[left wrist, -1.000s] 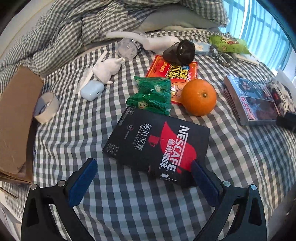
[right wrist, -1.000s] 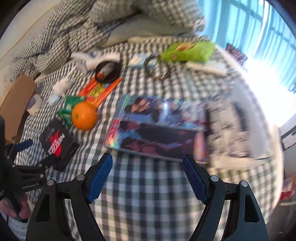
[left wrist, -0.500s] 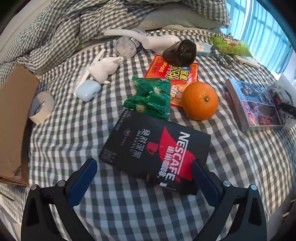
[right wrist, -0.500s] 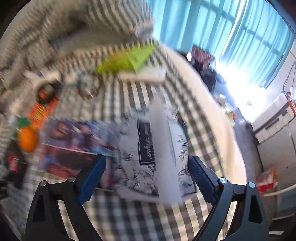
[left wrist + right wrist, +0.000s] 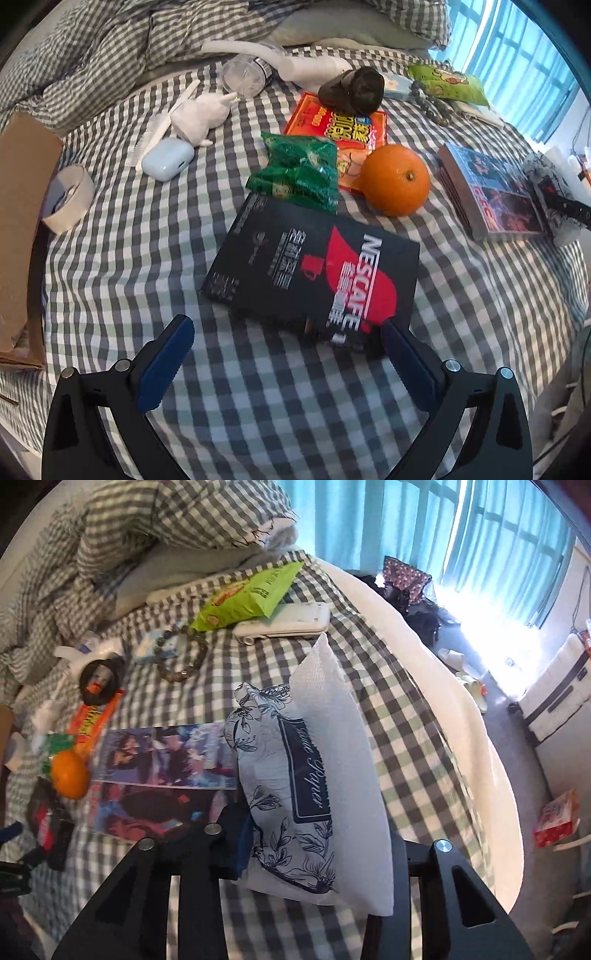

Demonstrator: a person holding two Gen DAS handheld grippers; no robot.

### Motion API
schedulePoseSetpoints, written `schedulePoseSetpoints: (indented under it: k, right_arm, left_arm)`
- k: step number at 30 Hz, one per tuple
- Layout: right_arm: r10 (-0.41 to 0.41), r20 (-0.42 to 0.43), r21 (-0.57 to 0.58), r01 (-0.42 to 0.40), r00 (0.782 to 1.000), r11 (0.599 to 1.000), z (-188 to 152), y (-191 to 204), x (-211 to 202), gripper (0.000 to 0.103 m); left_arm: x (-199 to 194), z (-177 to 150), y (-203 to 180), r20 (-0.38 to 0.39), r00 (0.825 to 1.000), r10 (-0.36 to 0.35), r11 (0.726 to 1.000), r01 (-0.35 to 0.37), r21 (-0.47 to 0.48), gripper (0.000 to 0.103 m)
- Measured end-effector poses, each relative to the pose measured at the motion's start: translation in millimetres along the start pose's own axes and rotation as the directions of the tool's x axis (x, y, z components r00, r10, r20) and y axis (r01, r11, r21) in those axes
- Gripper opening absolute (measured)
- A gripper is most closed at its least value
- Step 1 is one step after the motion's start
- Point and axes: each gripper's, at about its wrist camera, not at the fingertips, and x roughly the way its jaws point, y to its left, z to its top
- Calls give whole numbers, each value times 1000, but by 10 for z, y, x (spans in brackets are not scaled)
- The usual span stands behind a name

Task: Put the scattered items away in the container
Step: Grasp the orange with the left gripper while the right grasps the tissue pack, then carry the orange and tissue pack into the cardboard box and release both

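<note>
The right gripper [image 5: 317, 845] pinches the soft tissue pack [image 5: 314, 775] on the bed, so lift it slowly toward the cardboard box [image 5: 22, 229], while the left gripper [image 5: 288, 354] waits spread wide.

We see a bed [image 5: 122, 258] covered with a grey-and-white checked sheet, its white mattress edge [image 5: 436, 657] curving along the right wrist view. At the head lies a rumpled checked duvet [image 5: 110, 48] over a pale pillow [image 5: 340, 26]. Behind the bed stands a wide window [image 5: 461, 528] with teal-tinted panes and dark bars — strong daylight pours through and washes out the grey floor [image 5: 517, 760] beside the bed. Against the far wall sits a low white cabinet [image 5: 557, 694] — and a dark heap of clothes [image 5: 413, 602] lies on the floor below the window.
</note>
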Motion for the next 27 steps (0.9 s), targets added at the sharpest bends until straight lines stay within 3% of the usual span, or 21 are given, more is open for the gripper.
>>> schedulePoseSetpoints:
  k: [4,9,15,19,20,21,22,27]
  right_arm:
    - [25,37,-6,-24,999,1000,1,101,-170,35]
    - [87,74,-35,-84,993,996,58,287,-363,35]
    - [124,50,-57,-121,991,991,22,460,-319,35]
    - [131,30,-62,-129,991,990,-9,469,-297,35]
    - [130,29,-62,-128,991,990,-9,462,-301,35]
    - [128,31,-62,-126,991,990,-10,448,-312,35]
    - [125,34,-61,-123,992,991,-12,436,-323,35]
    - [133,40,-66,-131,990,989,1,493,-378,35]
  left_arm:
    - [-86,17,-33,22,999,30,999,-30,22,103]
    - [-179,324,-375,102,995,20,994,-31,106,103]
    - [149,685,-949,152,987,56,965,-93,244,103]
    - [493,806,-989,104,993,47,967,-72,245,103]
    - [524,820,-962,95,995,26,972,-47,231,93]
    - [505,821,-921,95,995,-21,976,0,216,70]
    - [469,823,-884,88,994,-58,978,39,205,61]
    - [350,751,-863,87,996,-36,972,15,233,58]
